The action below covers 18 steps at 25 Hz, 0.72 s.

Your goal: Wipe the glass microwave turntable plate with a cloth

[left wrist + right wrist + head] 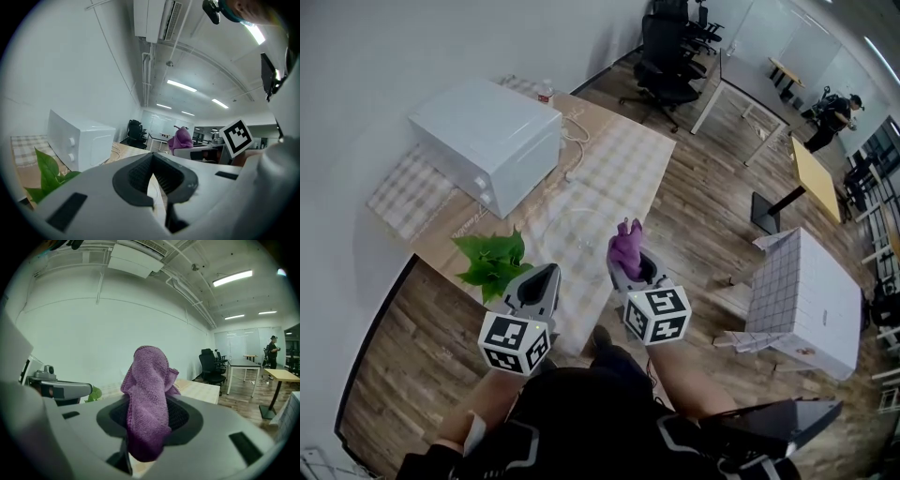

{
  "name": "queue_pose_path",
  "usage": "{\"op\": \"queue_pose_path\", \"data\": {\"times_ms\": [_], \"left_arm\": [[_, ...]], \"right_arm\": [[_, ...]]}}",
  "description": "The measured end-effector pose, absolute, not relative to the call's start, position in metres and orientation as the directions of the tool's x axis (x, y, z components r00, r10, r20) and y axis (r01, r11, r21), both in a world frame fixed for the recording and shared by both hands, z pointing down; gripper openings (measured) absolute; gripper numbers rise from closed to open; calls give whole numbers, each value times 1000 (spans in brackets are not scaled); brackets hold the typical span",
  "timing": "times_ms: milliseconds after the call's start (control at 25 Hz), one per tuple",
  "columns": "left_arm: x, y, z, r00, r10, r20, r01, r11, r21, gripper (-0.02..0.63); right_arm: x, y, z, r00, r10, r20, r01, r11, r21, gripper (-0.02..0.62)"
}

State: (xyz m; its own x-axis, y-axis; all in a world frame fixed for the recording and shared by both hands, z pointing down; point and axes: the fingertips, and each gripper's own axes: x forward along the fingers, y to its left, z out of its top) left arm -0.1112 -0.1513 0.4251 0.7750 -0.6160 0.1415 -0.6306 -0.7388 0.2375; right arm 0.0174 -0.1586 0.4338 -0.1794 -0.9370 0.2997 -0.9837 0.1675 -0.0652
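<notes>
The plate (569,228) lies flat on the bench (623,155), just ahead of the tips of both hand-held grippers and between them and the microwave (487,141). Being clear glass, it is seen only as a faint round outline in the head view.

The cloth (147,399) is clamped between the jaws of the right hand-held gripper (150,420). A purple fold stands up beyond the jaw tips, and a short end hangs below them. In the head view the cloth (626,249) is seen just to the right of the plate outline, at the front of the right hand-held gripper (631,269).

The left hand-held gripper (152,161) is closed: its jaws meet tip to tip, and nothing is held between them. It is carried just to the left of the right hand-held gripper, and both are pointed forward over the bench. In the head view the left hand-held gripper (546,279) is seen at the near edge of the bench.

A plant (492,262) stands just to the left of the left hand-held gripper. The microwave (79,140) is placed ahead and to the left of it, with two knobs visible on its front. A bottle (546,92) stands beyond the microwave. Chairs (667,47) are located well ahead of the right hand-held gripper.
</notes>
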Motion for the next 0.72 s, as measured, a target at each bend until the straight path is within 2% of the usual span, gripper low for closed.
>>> {"op": "queue_pose_path", "data": {"times_ms": [280,720], "left_arm": [[-101,-181,424,735,-658,167,-678,-706,202,3],[-64,-231,454,672,-693,260,-740,-633,227,3]], "right_arm": [[35,-205,458,-207,-915,345,-978,188,-88,160],[75,-284,503,-336,-825,455,-939,333,-90,161]]}}
